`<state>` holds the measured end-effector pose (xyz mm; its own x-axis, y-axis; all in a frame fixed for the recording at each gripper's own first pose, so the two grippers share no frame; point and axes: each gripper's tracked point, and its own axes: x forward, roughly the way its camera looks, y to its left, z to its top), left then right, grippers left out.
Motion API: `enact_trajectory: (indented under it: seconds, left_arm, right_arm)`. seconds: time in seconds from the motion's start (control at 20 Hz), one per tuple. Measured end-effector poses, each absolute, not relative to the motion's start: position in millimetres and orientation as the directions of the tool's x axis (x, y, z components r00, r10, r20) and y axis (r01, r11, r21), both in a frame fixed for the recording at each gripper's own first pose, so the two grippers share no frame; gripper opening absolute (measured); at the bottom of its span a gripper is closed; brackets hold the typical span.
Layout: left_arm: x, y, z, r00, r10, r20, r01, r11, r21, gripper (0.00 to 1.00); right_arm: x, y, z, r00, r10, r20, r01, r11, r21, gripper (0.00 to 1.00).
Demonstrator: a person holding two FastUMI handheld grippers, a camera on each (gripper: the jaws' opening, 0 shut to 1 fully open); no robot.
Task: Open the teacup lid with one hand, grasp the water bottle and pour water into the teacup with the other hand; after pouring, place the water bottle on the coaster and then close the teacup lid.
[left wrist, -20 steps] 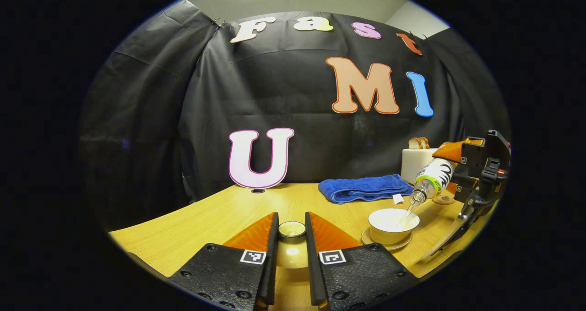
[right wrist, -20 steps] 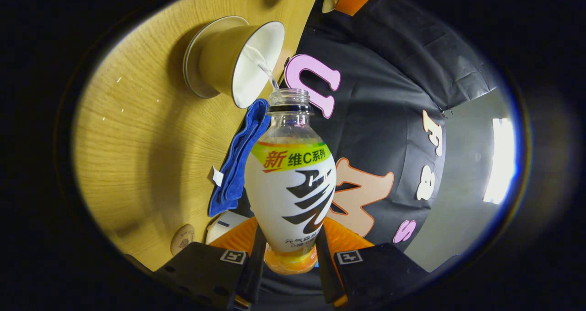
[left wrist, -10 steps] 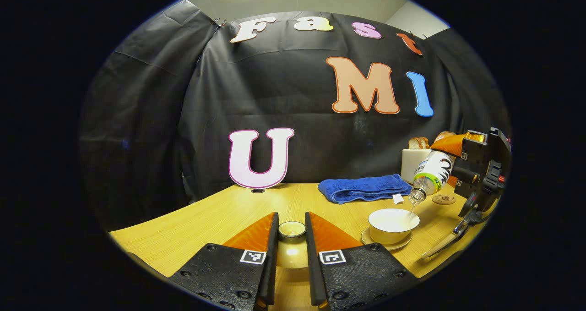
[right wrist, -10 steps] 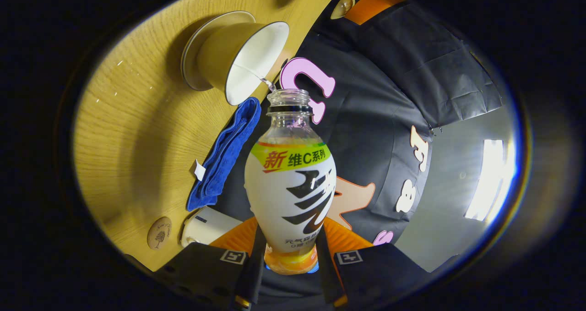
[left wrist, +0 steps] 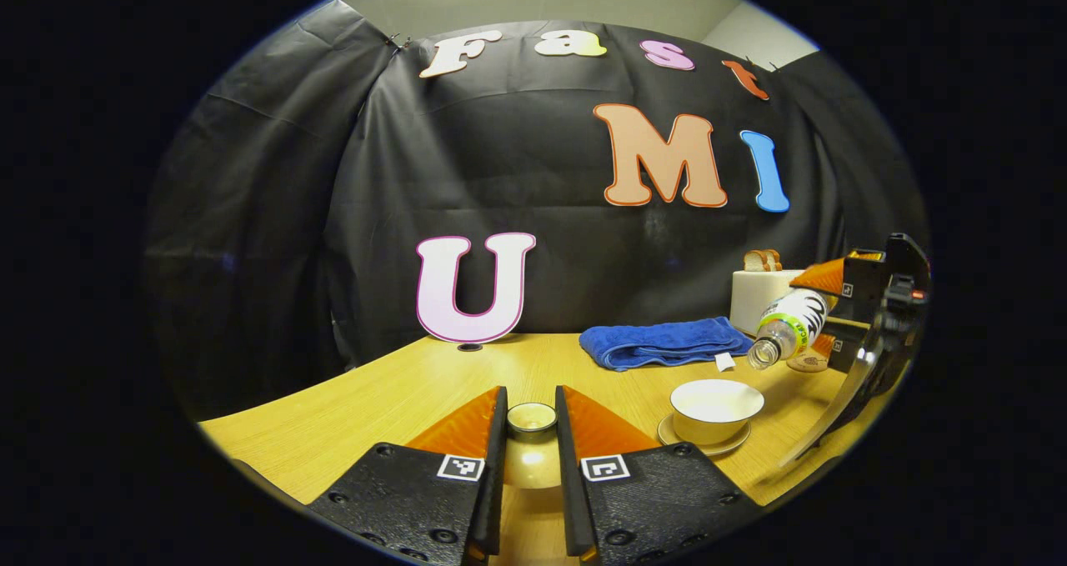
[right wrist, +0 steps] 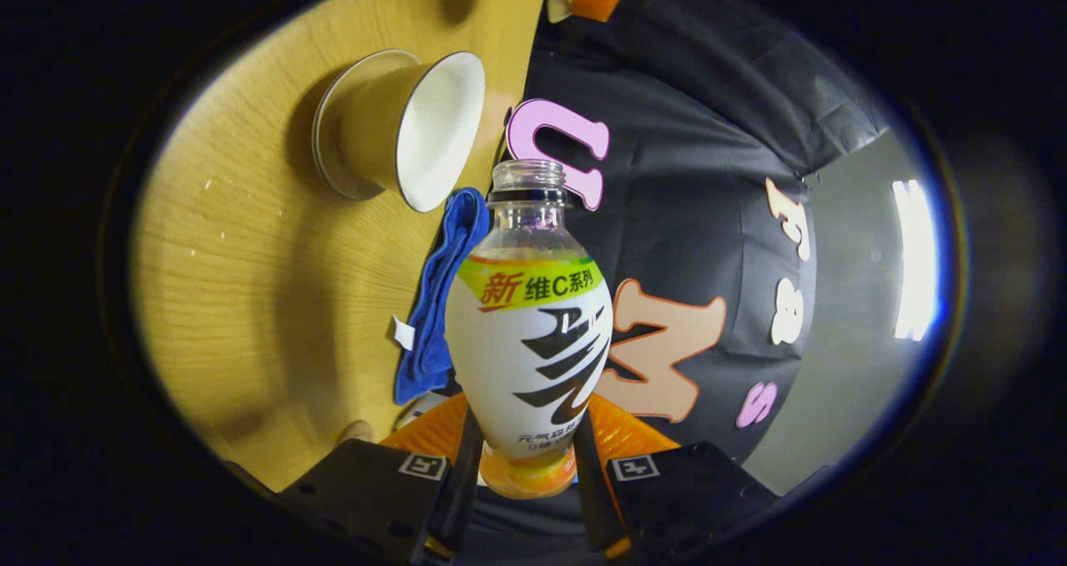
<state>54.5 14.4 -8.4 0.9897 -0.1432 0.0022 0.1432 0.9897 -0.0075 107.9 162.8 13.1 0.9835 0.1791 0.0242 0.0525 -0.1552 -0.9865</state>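
Teacup sits open on its saucer on the wooden table, right of the left gripper, and from the right gripper view the cup shows its white inside up near the bottle's mouth. Lid is off the cup and pinched between the left gripper's two fingers, which are drawn in close on either side of it, low over the table edge. Bottle is clamped near its base by the right gripper, both fingers pressing its sides, cap off, neck pointing toward the cup. From the left gripper view the bottle is tipped with its mouth down and to the left, up in the air just right of the cup's rim and apart from it; no stream shows at the mouth. Coaster lies on the table just behind the bottle, partly hidden. Blue towel is folded farther back, and a white toaster with bread in it stands by the wall.
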Motion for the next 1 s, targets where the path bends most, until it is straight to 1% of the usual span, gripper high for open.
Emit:
enact_trajectory:
  seconds: [0.1,0.15,0.2,0.4,0.45,0.5,0.55,0.6,0.65,0.7,0.75,0.95,1.0]
  left_arm:
    - [54.3,14.1,-8.6,0.990,-0.143,0.002,0.143,0.990,-0.008,0.28]
    - [54.2,14.2,-8.4,0.990,-0.143,0.002,0.143,0.990,-0.008,0.28]
    - [54.7,14.1,-8.6,0.990,-0.143,0.002,0.143,0.990,-0.008,0.28]
    - [54.4,14.1,-8.7,0.990,-0.143,0.002,0.143,0.990,-0.008,0.28]
    - [54.3,14.1,-8.4,0.990,-0.143,0.002,0.143,0.990,-0.008,0.28]
    - [54.6,14.2,-8.6,0.990,-0.143,0.002,0.143,0.990,-0.008,0.28]
    - [54.5,14.1,-8.6,0.990,-0.143,0.002,0.143,0.990,-0.008,0.28]
    - [54.4,14.3,-8.4,0.990,-0.143,0.002,0.143,0.990,-0.008,0.28]
    - [54.5,14.1,-8.3,0.990,-0.143,0.002,0.143,0.990,-0.008,0.28]
    - [54.6,14.0,-8.5,0.990,-0.143,0.002,0.143,0.990,-0.008,0.28]
    - [54.7,13.9,-8.6,0.990,-0.143,0.002,0.143,0.990,-0.008,0.28]
    - [54.6,14.1,-8.1,0.990,-0.142,0.002,0.142,0.990,-0.008,0.28]
    - [54.6,13.9,-8.9,0.990,-0.142,0.002,0.142,0.990,-0.007,0.28]
  right_arm:
    - [101.2,159.5,-0.2,0.987,0.153,-0.058,-0.060,0.008,-0.998,0.60]
    - [98.9,158.6,-5.3,0.984,0.152,-0.089,-0.104,0.093,-0.990,0.53]
    - [96.8,160.4,-7.6,0.982,0.152,-0.113,-0.138,0.168,-0.976,0.61]
    - [88.9,162.0,-3.6,0.969,0.173,-0.175,-0.230,0.391,-0.891,0.60]
    - [88.0,163.0,-2.4,0.963,0.187,-0.192,-0.259,0.462,-0.848,0.61]
    - [88.4,162.9,0.4,0.954,0.206,-0.217,-0.298,0.574,-0.763,0.62]
    - [88.4,162.6,3.8,0.949,0.223,-0.224,-0.316,0.650,-0.691,0.53]
    - [87.2,160.6,11.4,0.945,0.239,-0.221,-0.326,0.710,-0.624,0.53]
    - [88.4,159.0,21.7,0.943,0.257,-0.212,-0.333,0.755,-0.566,0.53]
    - [91.0,154.2,29.9,0.945,0.258,-0.200,-0.326,0.788,-0.522,0.57]
    - [92.7,150.8,36.6,0.941,0.276,-0.194,-0.337,0.813,-0.475,0.54]
    - [104.9,127.1,56.1,0.941,0.297,-0.162,-0.332,0.903,-0.273,0.54]
    - [105.9,112.5,60.9,0.946,0.292,-0.143,-0.318,0.921,-0.225,0.57]
